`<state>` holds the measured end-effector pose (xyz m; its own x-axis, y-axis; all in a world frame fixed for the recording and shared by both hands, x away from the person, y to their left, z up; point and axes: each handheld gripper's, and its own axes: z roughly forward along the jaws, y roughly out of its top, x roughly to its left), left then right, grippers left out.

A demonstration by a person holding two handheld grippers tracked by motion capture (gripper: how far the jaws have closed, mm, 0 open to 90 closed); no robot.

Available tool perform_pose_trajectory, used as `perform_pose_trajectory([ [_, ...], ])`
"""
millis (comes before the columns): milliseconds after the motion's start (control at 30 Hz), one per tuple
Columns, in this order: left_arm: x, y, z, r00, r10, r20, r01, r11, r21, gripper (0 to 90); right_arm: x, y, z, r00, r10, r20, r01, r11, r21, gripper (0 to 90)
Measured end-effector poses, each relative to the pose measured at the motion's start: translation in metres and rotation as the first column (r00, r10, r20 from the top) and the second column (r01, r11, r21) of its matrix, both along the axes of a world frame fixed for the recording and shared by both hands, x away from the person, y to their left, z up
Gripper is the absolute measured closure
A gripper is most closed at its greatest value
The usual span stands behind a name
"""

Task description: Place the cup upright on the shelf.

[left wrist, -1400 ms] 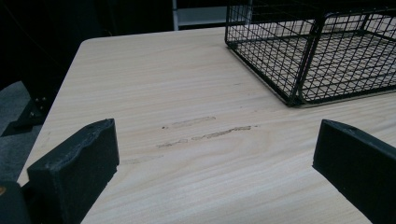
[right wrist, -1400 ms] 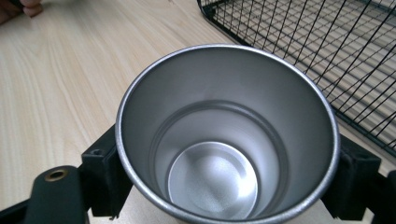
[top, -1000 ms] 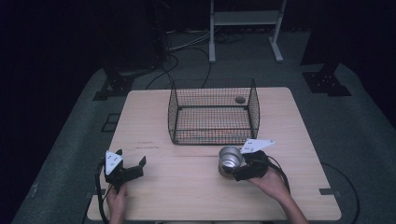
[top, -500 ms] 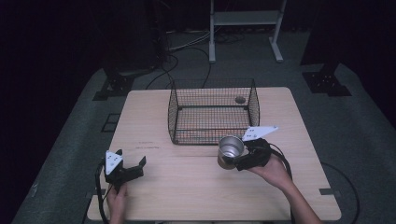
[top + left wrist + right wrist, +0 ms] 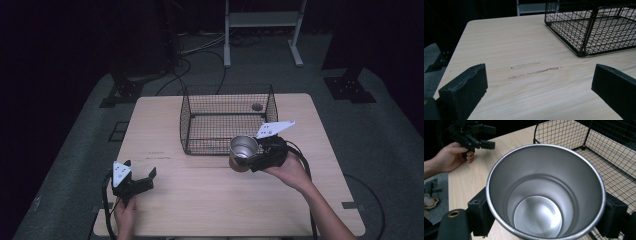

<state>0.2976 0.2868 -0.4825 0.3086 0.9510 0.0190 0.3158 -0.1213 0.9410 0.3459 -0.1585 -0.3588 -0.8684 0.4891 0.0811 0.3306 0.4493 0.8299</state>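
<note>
At about eight o'clock on the table we rest our left gripper, its jaws spread wide over bare wood with nothing between them; it idles there, we judge, to stay out of the way. Toward twelve o'clock stands the wire basket, open-topped and empty, the likely destination.

At roughly four o'clock of the table's middle, our right gripper clamps the steel cup, one jaw on each side of the cup's wall, mouth tilted up toward the camera. The cup hangs above the table at the basket's near right corner, touching neither as far as we can tell. Holding it by the sides keeps it upright for lowering in.

Compared with half a second earlier, the cup has risen slightly and moved closer to the basket's rim; the left gripper has not shifted.
</note>
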Motion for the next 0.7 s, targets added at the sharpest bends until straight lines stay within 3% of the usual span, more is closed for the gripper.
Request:
perform_pose_trajectory([
  [133, 0.000, 0.000, 0.000, 1.0000, -0.002, -0.001, 0.002, 1.0000, 0.005, 0.0, 0.003, 0.001, 0.005, 0.9997, 0.018, -0.015, -0.018, 1.000, 0.022, 17.9],
  [700, 0.000, 0.000, 0.000, 1.0000, -0.002, 0.002, 0.002, 1.0000, 0.001, 0.0, 0.021, 0.008, 0.028, 0.9995, 0.028, -0.015, -0.027, 0.999, 0.024, 17.9],
])
